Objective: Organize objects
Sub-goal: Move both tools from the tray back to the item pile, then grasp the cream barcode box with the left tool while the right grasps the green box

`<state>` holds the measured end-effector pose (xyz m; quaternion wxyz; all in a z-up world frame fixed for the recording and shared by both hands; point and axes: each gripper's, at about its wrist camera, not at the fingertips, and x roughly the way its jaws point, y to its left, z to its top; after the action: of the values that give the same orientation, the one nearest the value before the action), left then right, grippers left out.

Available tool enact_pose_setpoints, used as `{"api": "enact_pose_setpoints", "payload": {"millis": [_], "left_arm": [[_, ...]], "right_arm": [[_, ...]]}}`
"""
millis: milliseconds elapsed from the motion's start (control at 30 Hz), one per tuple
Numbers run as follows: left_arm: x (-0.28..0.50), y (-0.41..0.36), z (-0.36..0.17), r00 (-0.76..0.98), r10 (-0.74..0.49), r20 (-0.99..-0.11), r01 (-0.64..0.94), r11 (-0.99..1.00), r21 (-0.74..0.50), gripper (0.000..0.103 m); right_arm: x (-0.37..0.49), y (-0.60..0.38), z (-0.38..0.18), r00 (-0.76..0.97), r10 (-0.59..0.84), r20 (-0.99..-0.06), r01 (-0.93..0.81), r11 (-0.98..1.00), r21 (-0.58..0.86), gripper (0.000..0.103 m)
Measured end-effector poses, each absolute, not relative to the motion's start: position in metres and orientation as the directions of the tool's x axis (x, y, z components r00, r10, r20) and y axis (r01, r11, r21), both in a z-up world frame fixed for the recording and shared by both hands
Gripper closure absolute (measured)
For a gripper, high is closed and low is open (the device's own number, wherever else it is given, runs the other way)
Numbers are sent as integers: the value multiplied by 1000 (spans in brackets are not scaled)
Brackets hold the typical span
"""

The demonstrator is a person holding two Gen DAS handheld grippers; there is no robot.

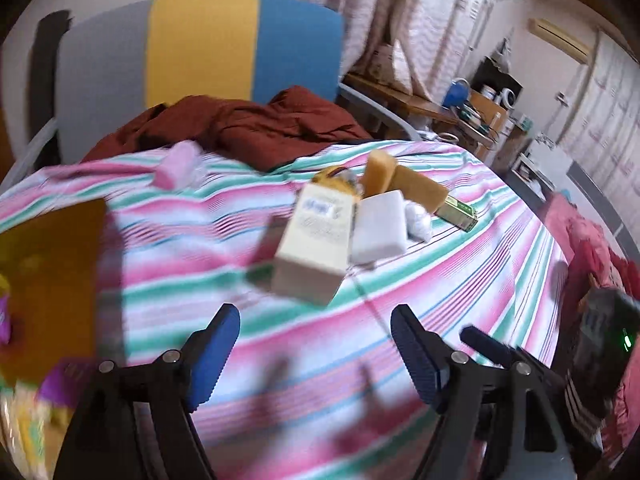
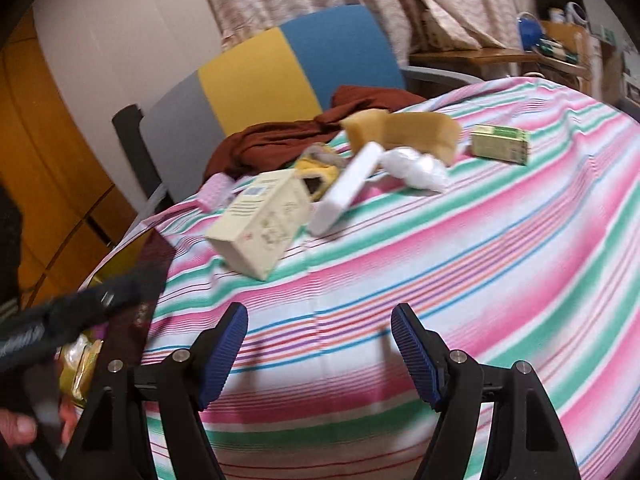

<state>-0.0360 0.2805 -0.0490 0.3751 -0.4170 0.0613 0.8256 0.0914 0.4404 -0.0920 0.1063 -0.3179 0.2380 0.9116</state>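
A pile lies on the striped bedspread (image 1: 460, 280): a cream carton (image 1: 316, 236) on its side, a white block (image 1: 380, 224), two tan sponges (image 1: 416, 190), a crumpled white bag (image 1: 418, 220), a green box (image 1: 460, 212) and a yellow pouch (image 1: 332, 180). A pink roll (image 1: 180, 164) rests apart, further left. My left gripper (image 1: 316, 336) hovers open short of the carton, nothing between its blue pads. In the right wrist view the carton (image 2: 264, 224), block (image 2: 348, 188) and green box (image 2: 500, 144) lie ahead of my right gripper (image 2: 320, 332), which is also open with nothing in it.
A brown box (image 1: 56, 272) with snack packets (image 2: 80, 364) sits at the bed's left edge. A dark red cloth (image 1: 248, 124) lies behind the pile, before a grey, yellow and blue chair (image 1: 200, 48). A cluttered wooden desk (image 1: 420, 100) stands back right. A hand (image 2: 24, 428) shows bottom left.
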Motion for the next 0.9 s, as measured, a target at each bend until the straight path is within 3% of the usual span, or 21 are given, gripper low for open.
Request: {"api": "enact_pose_setpoints", "payload": {"millis": [233,400,433,500,767,900], "left_arm": [[-70,331,-72,-390,485,-783,-671,-732,-119,24],[-82,345,-88,-375,509,-775,-662,-732,-160,25],[-81,346,-89,-373,526,-764,-667,-725,-173,28],[-79,346,-96,-380,535,-754,-665,-725,-179,50],[-71,342,-113,-405,549,-731,-683,-713,-157,50],[-67,346,-115,-433,527,-731,-690,-716,-108,51]], "right_arm": [[106,468,-101,-768,78,-636,-397,-838,376,25],[109,482,-106,-765,85,-638,-414,-824,387,25],[109,486,-107,-765,83,-639,-416,-821,391,25],[108,490,-107,-765,85,-639,-419,-818,393,25],[97,555,-89,-770,126,-625,-446,-806,388,22],[71,595,-77,-744,196,-639,-451,-853,263,21]]}}
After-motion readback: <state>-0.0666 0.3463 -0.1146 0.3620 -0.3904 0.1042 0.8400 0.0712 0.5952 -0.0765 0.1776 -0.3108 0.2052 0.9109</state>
